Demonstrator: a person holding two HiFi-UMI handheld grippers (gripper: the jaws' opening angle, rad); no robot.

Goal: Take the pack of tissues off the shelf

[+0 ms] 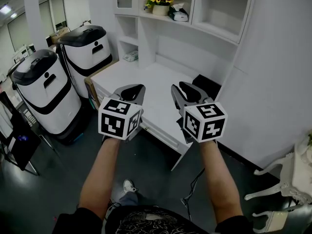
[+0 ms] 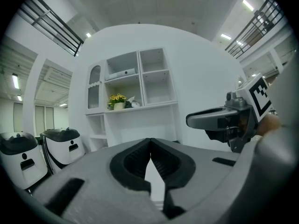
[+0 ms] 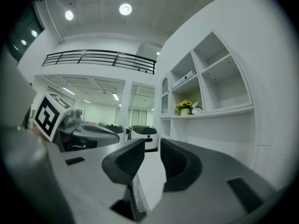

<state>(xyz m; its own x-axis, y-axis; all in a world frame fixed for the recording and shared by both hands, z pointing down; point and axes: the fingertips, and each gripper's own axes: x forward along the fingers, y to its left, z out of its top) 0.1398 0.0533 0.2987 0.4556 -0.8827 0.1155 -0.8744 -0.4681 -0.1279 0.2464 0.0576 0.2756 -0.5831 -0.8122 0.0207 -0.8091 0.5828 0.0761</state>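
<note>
Jaws on the left gripper (image 2: 150, 141) are clenched tip to tip with nothing in them. Those on the right gripper (image 3: 152, 147) stand parted, also empty. Both are held level side by side over the near edge of the white desk (image 1: 151, 84), well short of the shelf unit (image 1: 146, 33) at its far side.

What looks like the pack of tissues (image 1: 130, 56) lies flat in a low cubby at the far left of that unit. A white-and-dark object (image 1: 179, 15) sits beside the flower pot (image 1: 161, 9) on a higher shelf; I cannot tell what it is.

Such a pack is probably light and soft, with slippery film that dents under pressure. A gentle pinch across its near short edge, reaching in low from the front, seems safest.
</note>
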